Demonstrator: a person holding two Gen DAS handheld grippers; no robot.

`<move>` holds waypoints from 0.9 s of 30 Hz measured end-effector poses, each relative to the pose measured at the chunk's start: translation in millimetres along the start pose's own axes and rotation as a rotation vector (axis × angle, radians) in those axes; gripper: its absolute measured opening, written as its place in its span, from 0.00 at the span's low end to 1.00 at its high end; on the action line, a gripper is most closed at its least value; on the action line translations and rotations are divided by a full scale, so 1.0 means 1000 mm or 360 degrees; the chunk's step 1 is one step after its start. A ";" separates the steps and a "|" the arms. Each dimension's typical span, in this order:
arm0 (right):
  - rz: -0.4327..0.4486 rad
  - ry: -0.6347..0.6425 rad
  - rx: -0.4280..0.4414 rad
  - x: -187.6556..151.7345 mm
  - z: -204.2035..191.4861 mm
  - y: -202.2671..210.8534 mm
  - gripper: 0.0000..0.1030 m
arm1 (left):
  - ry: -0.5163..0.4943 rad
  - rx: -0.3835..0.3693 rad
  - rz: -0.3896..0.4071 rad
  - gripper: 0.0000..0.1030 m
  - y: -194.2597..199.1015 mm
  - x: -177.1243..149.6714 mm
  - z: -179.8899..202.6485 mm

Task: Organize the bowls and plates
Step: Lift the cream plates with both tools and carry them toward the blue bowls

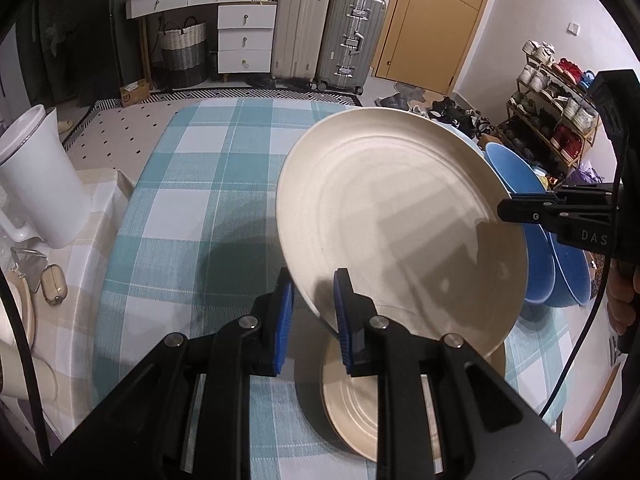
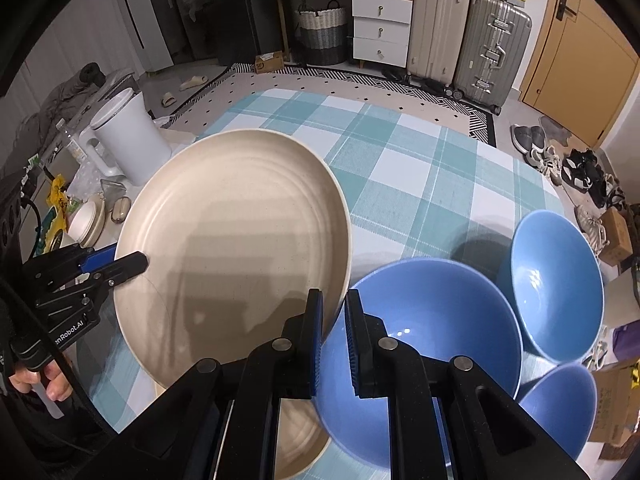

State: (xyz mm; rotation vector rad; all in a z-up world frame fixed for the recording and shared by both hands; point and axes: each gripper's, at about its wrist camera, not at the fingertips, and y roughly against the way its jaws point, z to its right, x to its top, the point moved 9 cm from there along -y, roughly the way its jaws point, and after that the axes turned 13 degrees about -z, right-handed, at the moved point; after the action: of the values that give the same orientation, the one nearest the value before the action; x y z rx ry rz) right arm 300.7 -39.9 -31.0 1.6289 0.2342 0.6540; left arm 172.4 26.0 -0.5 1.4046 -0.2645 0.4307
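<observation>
Table wore teal-white checked cloth across frame centre. Three blue bowls sat at lower right, second cream plate at bottom centre. White kettle stood at left on beige-checked surface.

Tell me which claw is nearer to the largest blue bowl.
Right. The right claw grips the cream plate rim directly above the largest blue bowl; the left claw holds the opposite rim, farther away.

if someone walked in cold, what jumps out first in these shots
A large round cream plate is held tilted in the air above the teal-and-white checked tablecloth, its rim pinched by the left gripper and right gripper. Right of it sit three glossy blue bowls, and a second cream plate lies underneath.
</observation>
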 end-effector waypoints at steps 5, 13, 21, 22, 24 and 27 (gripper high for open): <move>0.0014 -0.0003 0.0004 -0.014 -0.006 0.006 0.11 | -0.0018 0.0009 0.0004 0.17 0.008 -0.014 0.007; 0.0047 -0.0001 0.0002 -0.032 -0.016 0.016 0.11 | -0.0027 0.0019 0.0018 0.17 0.020 -0.038 0.010; 0.0068 -0.0010 0.0002 -0.053 -0.023 0.020 0.11 | -0.0044 0.0022 0.0032 0.17 0.029 -0.054 0.014; 0.0068 -0.0013 0.0002 -0.055 -0.023 0.021 0.11 | -0.0048 0.0025 0.0034 0.17 0.030 -0.056 0.015; 0.0073 -0.0018 0.0000 -0.059 -0.024 0.021 0.11 | -0.0056 0.0026 0.0037 0.17 0.032 -0.059 0.016; 0.0083 -0.0026 0.0007 -0.066 -0.025 0.023 0.11 | -0.0062 0.0027 0.0042 0.17 0.035 -0.063 0.018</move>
State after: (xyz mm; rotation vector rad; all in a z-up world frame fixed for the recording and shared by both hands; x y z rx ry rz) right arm 228.7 -56.7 -26.0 1.6488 0.1819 0.6799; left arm 102.3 3.9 6.2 1.4287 -0.3122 0.4284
